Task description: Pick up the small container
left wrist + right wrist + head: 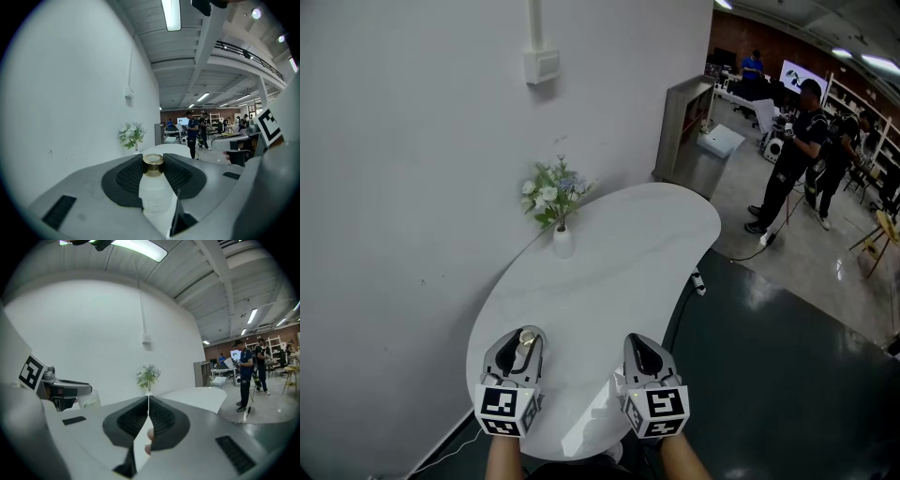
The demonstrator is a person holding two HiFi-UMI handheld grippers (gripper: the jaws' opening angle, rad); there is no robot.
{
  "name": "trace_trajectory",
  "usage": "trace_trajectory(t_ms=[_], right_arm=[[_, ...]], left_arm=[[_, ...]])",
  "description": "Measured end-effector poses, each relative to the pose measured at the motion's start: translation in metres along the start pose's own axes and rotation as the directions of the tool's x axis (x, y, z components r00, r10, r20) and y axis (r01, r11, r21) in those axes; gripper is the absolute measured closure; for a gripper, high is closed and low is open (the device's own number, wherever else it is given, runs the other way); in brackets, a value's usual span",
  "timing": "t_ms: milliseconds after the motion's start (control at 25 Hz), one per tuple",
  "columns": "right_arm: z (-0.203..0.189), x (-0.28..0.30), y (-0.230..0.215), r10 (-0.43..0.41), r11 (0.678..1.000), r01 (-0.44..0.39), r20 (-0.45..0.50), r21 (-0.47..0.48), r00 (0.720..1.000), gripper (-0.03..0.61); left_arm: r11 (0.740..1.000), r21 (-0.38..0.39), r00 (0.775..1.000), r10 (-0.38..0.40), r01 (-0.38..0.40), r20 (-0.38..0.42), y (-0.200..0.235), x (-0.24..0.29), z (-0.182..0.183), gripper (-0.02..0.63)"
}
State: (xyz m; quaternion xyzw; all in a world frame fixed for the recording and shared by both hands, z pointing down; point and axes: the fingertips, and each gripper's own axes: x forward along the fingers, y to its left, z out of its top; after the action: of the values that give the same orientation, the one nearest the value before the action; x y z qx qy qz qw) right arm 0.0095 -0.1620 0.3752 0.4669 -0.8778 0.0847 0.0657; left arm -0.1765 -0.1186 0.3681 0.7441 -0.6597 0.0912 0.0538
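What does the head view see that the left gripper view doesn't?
Only the head view: the person's forearms and the left gripper's marker cube. Only the left gripper view: the ceiling lamp and the balcony rail. Both: the bottle held in the left fingers, the flowers, the white table.

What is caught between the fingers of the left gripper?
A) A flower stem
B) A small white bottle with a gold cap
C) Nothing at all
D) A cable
B: in its own view, the left gripper's dark fingers press on either side of a gold-capped white bottle.
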Motion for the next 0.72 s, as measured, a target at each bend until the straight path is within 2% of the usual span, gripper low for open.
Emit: trace_trajectory(t_ms=[560,720], right_arm=[[0.03,-0.009,0.018,0.049,0.998,-0.047,0.047,-0.037,0.998,0.512],[0.032,-0.013,0.022,0.057,0.997,-0.054,0.044,-0.058,0.997,0.512]], left_arm=[[0.998,0.057,0.998,0.018,-0.021,0.06,-0.001,-0.021,0.041,0.476],[0.998,0.05,0.997,0.024,-0.028,0.07,-0.002,-0.027,0.044,0.476]])
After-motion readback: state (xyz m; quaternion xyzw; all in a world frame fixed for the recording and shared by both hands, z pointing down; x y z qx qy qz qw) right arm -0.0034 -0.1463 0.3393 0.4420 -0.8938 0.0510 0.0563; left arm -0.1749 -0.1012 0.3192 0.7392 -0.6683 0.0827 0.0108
